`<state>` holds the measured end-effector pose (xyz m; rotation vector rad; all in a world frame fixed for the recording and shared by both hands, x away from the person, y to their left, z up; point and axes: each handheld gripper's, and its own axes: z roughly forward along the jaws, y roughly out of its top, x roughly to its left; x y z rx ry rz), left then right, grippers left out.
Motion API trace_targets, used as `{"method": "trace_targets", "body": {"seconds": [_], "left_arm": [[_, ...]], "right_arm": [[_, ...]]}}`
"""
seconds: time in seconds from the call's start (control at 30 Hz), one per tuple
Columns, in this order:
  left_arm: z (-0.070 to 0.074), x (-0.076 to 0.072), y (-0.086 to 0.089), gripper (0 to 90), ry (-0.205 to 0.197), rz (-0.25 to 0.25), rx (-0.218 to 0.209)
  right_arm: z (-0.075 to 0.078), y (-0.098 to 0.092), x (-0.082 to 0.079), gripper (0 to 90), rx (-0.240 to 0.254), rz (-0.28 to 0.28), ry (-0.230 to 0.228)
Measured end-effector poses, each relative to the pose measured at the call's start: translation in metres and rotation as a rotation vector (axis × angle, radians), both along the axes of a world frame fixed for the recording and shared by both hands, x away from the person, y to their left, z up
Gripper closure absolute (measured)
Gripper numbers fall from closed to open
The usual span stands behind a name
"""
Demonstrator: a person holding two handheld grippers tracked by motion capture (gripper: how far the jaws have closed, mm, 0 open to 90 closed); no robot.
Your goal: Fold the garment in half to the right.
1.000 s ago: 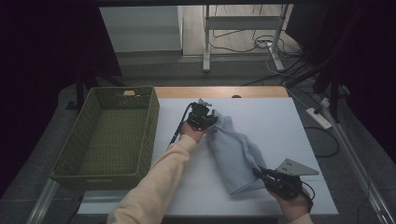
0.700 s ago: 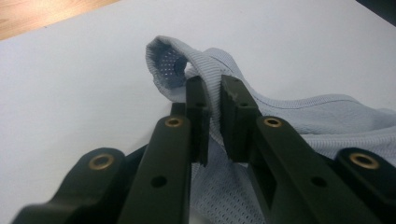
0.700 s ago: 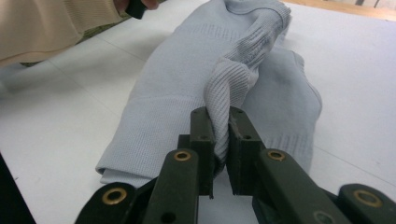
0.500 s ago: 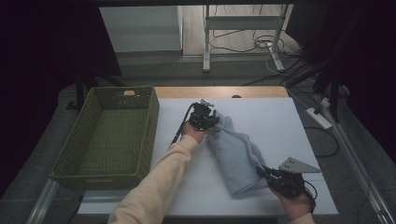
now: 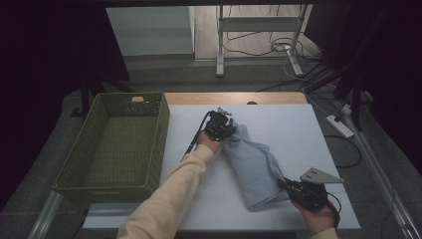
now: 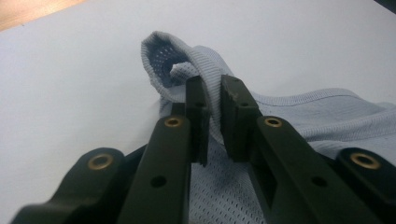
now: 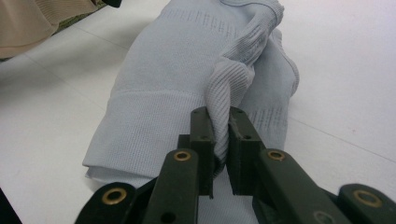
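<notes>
Fabric is pinched in both grippers. At the lower right of the high view, we see the right gripper (image 5: 285,183), held in a hand (image 5: 321,217) that enters from the bottom edge, with its jaws clamped on the near end of the pale blue garment (image 5: 254,167). In the right gripper view, we see a ribbed fold of this garment (image 7: 224,79) squeezed tight between the two black jaws at bottom centre, while the rest of the cloth spreads toward the top of the frame.

Toward the middle of the high view, the garment lies as a long folded strip on the white table (image 5: 293,132), running from lower right to upper centre. At its far end, we see the left gripper (image 5: 230,133), borne by a cream sleeve (image 5: 171,196) that rises from the bottom edge. In the left gripper view, its jaws are closed on a ribbed hem of the garment (image 6: 212,88), with a mesh loop standing up just beyond them.

At the left of the high view, a green basket (image 5: 82,149) sits beside the table, well apart from the garment.
</notes>
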<state>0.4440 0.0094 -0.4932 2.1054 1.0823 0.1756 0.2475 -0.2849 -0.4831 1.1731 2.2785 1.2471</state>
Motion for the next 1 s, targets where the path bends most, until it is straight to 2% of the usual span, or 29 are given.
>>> {"method": "trace_targets", "body": {"seconds": [0.6, 1.0], "left_arm": [[-0.0050, 0.0018, -0.0025, 80.3, 0.011, 0.000, 0.005], [-0.0044, 0.0023, -0.0004, 73.4, 0.022, -0.001, -0.034]], "right_arm": [[-0.0014, -0.0003, 0.0013, 81.5, -0.005, 0.001, 0.012], [-0.0008, 0.0001, -0.0012, 81.5, -0.010, 0.004, 0.022]]}}
